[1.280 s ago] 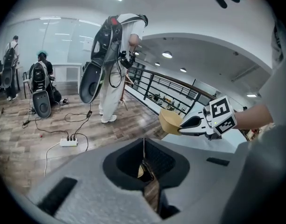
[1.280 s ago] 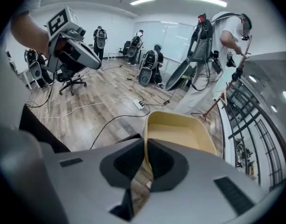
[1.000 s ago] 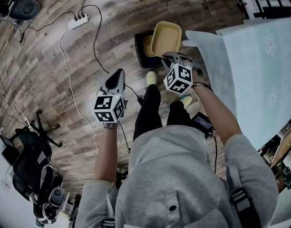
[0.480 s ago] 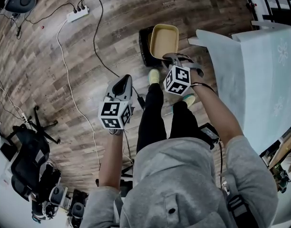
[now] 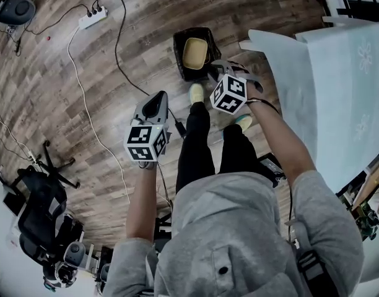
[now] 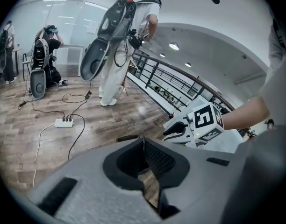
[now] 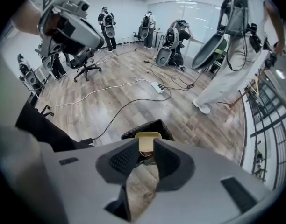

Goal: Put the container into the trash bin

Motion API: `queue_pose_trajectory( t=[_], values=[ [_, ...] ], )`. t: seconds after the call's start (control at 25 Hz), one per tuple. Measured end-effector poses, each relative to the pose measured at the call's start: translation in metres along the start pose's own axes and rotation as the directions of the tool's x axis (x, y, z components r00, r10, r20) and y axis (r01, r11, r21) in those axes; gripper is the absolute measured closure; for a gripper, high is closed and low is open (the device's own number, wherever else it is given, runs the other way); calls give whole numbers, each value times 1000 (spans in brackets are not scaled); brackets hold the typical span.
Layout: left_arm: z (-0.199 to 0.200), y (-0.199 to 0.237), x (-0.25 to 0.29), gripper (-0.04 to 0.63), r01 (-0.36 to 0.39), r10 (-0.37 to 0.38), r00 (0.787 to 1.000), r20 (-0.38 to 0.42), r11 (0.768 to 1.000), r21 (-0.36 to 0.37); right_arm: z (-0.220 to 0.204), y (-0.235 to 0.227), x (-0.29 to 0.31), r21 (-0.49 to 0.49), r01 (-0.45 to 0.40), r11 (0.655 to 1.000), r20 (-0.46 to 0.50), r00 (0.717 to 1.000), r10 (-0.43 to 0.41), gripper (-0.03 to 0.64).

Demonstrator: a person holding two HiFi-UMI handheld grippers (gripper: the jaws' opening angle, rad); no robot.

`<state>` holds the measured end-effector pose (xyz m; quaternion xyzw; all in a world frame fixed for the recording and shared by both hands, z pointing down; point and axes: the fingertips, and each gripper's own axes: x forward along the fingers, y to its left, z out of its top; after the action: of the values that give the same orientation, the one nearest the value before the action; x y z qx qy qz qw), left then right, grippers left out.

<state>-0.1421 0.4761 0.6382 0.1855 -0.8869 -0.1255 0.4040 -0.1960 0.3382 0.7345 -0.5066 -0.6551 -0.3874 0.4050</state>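
Note:
The black trash bin (image 5: pixel 180 42) stands on the wood floor in front of the person's feet. The pale yellow container (image 5: pixel 194 52) lies inside it, mouth up. My right gripper (image 5: pixel 214 74) hangs just above the bin's near right corner. Its jaws are opening, with a clear gap and nothing pressed between the pads. In the right gripper view the container (image 7: pixel 146 141) shows through that gap, down in the bin (image 7: pixel 133 130), below my right gripper (image 7: pixel 145 149). My left gripper (image 5: pixel 157 99) is shut and empty, out to the left of the bin. Its jaws (image 6: pixel 144 146) meet.
A table under a pale cloth (image 5: pixel 338 85) stands close on the right. A power strip (image 5: pixel 92 18) and long cables (image 5: pixel 84 91) cross the floor at left. An office chair (image 5: pixel 38 190) sits at the lower left. Other people stand farther off (image 7: pixel 173 41).
The container hung tilted in my right gripper over the bin; now it is let go and lies inside. The right jaws have opened. Both grippers came lower.

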Motion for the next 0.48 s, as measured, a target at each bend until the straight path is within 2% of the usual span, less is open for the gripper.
queue_pose_trajectory(
  t=[0.12, 0.32, 0.48],
  values=[
    [14, -12, 2, 568, 29, -29, 1000, 2, 999, 38, -7, -13, -25, 70, 36, 997, 8, 999, -36, 521],
    [44, -45, 3, 568, 88, -90, 996, 3, 984, 156, -17, -43, -89, 179, 159, 971, 25, 986, -166, 574],
    [75, -86, 3, 568, 139, -148, 989, 20, 962, 235, -25, -67, -152, 282, 252, 926, 70, 957, -282, 577]
  ],
)
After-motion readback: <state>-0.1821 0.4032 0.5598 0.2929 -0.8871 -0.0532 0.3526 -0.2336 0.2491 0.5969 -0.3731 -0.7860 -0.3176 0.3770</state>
